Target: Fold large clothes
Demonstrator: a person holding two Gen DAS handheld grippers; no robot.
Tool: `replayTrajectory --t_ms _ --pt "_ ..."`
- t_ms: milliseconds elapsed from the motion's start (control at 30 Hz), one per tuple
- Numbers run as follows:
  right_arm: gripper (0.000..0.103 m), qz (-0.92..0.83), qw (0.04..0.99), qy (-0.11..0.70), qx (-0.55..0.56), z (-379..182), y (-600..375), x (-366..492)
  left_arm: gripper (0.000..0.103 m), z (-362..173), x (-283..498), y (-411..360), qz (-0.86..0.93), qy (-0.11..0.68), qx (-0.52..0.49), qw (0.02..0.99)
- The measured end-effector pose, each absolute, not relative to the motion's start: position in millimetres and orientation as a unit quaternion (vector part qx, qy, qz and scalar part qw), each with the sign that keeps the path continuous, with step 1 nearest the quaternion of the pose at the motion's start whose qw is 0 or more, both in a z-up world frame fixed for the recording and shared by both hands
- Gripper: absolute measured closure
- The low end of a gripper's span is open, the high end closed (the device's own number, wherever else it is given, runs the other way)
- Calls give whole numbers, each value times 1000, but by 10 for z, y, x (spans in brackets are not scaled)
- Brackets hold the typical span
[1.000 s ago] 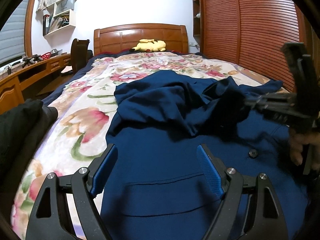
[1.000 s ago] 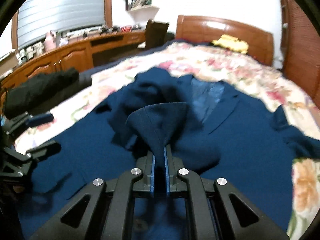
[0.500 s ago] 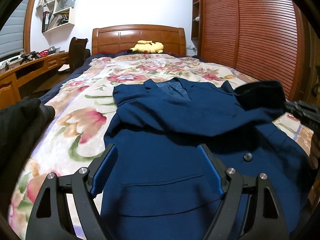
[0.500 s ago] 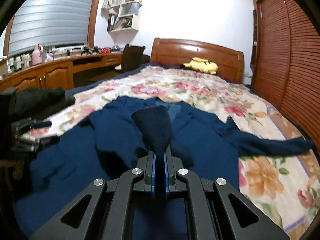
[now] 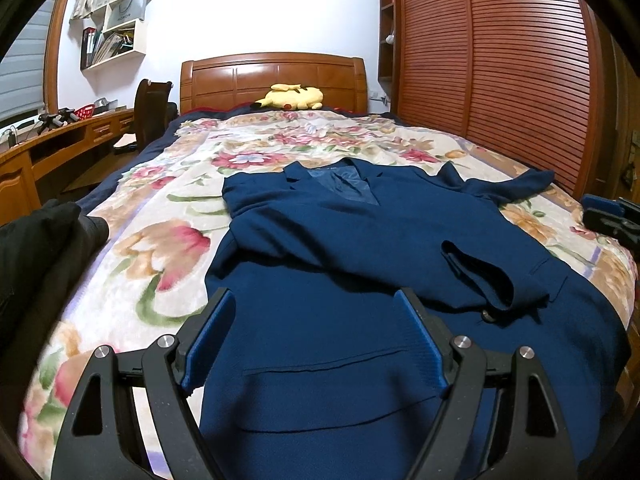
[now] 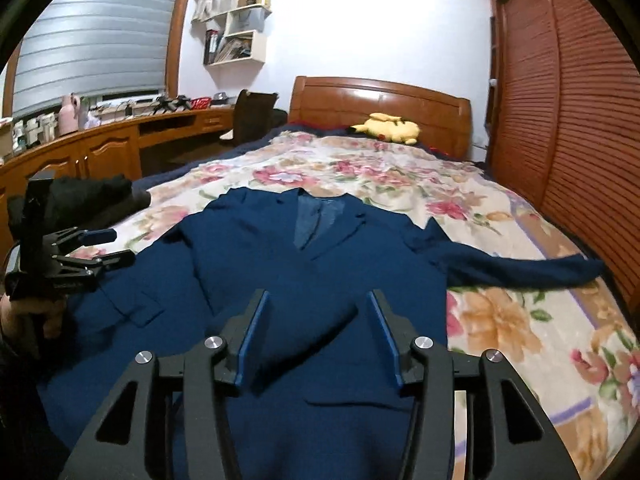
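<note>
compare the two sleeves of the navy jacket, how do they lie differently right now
The left sleeve is folded in across the front of the navy jacket, with its cuff resting on the body near a button. The right sleeve stretches outward, lying on the floral bedspread off the jacket body. Both are the same navy cloth, and neither is held: the left gripper and right gripper are open.
</note>
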State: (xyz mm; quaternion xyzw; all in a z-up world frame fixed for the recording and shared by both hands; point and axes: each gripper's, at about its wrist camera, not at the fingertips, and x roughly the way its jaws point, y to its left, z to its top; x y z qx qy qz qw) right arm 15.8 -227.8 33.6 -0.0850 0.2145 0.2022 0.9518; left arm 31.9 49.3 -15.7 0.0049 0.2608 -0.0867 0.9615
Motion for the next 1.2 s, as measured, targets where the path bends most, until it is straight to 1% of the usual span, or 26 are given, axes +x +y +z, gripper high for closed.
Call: replayTrajectory --t_ms 367,500,533,567,600,700,933,1000,1133,1167,1200 --pt "51 283 891 326 -140 19 -1484 708 21 -154 318 484 -87 264 5 961" --pt "52 265 879 345 -194 -117 -1353 795 21 -151 307 465 -90 264 8 960" --pt "56 262 877 350 -200 -148 -1366 813 21 -153 306 464 -90 264 9 960" --pt "77 258 875 354 -204 -136 -1381 830 21 -152 303 461 -91 264 10 960" --pt "91 252 877 353 -205 -120 -1407 841 21 -148 296 453 -92 263 12 960" --pt "94 248 894 333 -172 36 -1570 804 21 -143 294 431 -94 262 14 960" --pt "95 176 943 268 -90 255 -2212 334 21 -88 251 335 -111 252 13 961" --pt "95 152 950 263 -73 222 -2331 244 21 -74 253 298 -115 250 13 961" --pt "94 130 948 285 -54 150 -2485 79 21 -51 240 239 -125 245 14 961" --pt "88 126 948 289 -57 158 -2474 59 21 -45 237 224 -127 244 14 961" --pt "78 120 947 291 -61 158 -2498 4 21 -40 229 221 -129 243 14 961"
